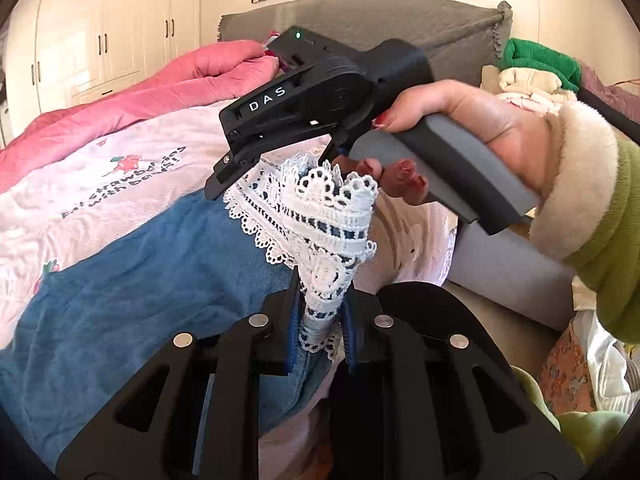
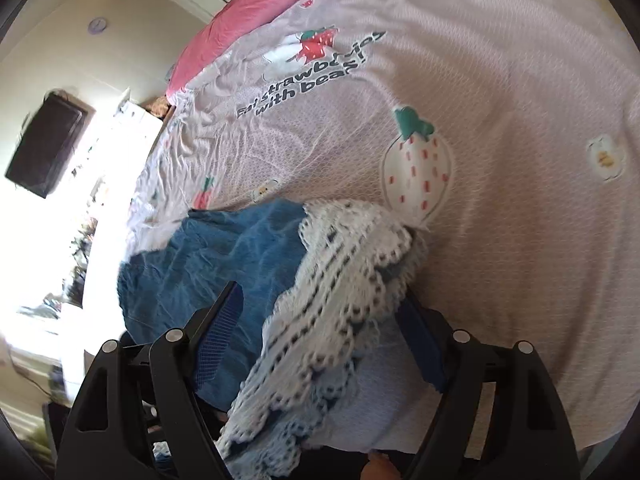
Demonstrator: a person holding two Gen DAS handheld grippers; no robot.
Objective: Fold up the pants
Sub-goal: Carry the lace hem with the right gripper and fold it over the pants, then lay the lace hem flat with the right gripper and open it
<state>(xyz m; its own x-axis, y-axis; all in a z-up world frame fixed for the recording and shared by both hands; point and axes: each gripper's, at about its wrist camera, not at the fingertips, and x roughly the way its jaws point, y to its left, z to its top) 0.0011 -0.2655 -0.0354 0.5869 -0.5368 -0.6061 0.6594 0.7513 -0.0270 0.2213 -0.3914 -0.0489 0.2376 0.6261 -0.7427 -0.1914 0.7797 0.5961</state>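
Note:
Blue denim pants (image 1: 140, 280) with a white lace hem (image 1: 324, 216) lie on a pink strawberry-print bedsheet (image 1: 120, 168). My left gripper (image 1: 322, 312) is shut on a bunched fold of the lace hem and holds it lifted off the bed. Just beyond it, a hand in a green sleeve holds my right gripper (image 1: 276, 168), whose fingers straddle the top of the same lace. In the right wrist view my right gripper (image 2: 320, 292) is open, its blue pads wide apart. The lace hem (image 2: 352, 248) and the denim (image 2: 224, 248) lie loosely between the pads.
A red-pink quilt (image 1: 160, 88) is heaped along the far side of the bed, against a grey headboard (image 1: 440, 28). A pile of green and cream clothes (image 1: 532, 68) sits at the right. The sheet (image 2: 500, 120) stretches away past the pants.

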